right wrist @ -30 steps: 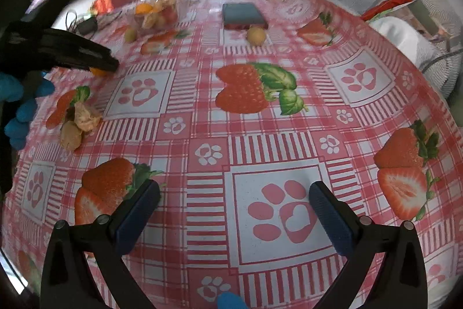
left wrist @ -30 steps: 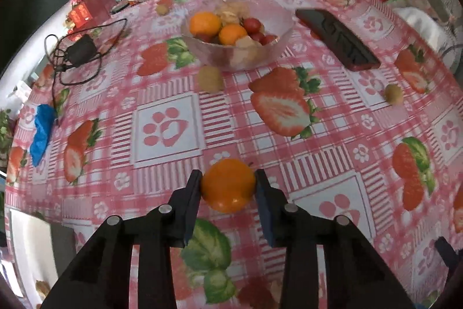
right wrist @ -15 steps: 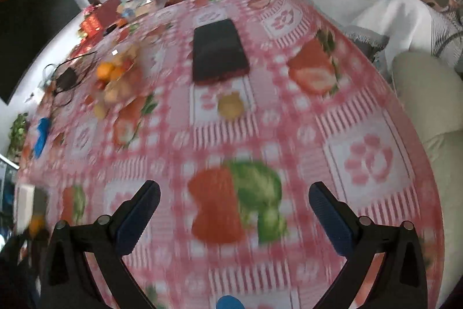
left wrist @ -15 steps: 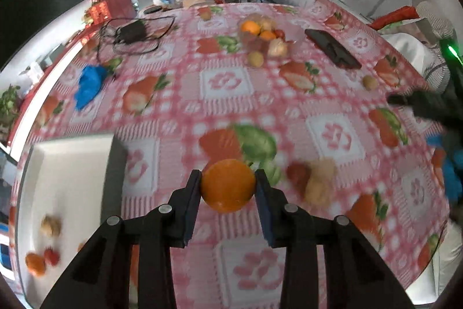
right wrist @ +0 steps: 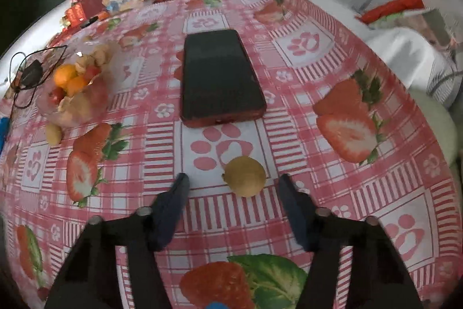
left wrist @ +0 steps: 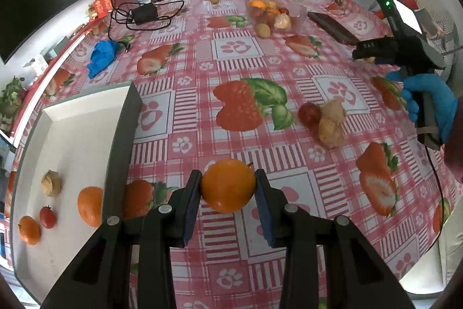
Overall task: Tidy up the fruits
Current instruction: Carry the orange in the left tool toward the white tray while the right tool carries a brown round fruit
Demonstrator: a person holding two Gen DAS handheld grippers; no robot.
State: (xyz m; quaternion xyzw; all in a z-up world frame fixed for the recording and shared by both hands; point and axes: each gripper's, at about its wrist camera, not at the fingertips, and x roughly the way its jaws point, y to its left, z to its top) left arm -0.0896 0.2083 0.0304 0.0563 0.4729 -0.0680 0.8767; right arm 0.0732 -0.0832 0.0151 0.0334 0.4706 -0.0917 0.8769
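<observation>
My left gripper [left wrist: 228,190] clamped the round orange fruit [left wrist: 228,185], hiding its sides; my right gripper [right wrist: 233,183] gaped around the small yellow fruit [right wrist: 245,175], untouched.

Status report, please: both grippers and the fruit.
Left gripper shut on orange, beside white tray. Right gripper open around yellow fruit. Phone just beyond.
</observation>
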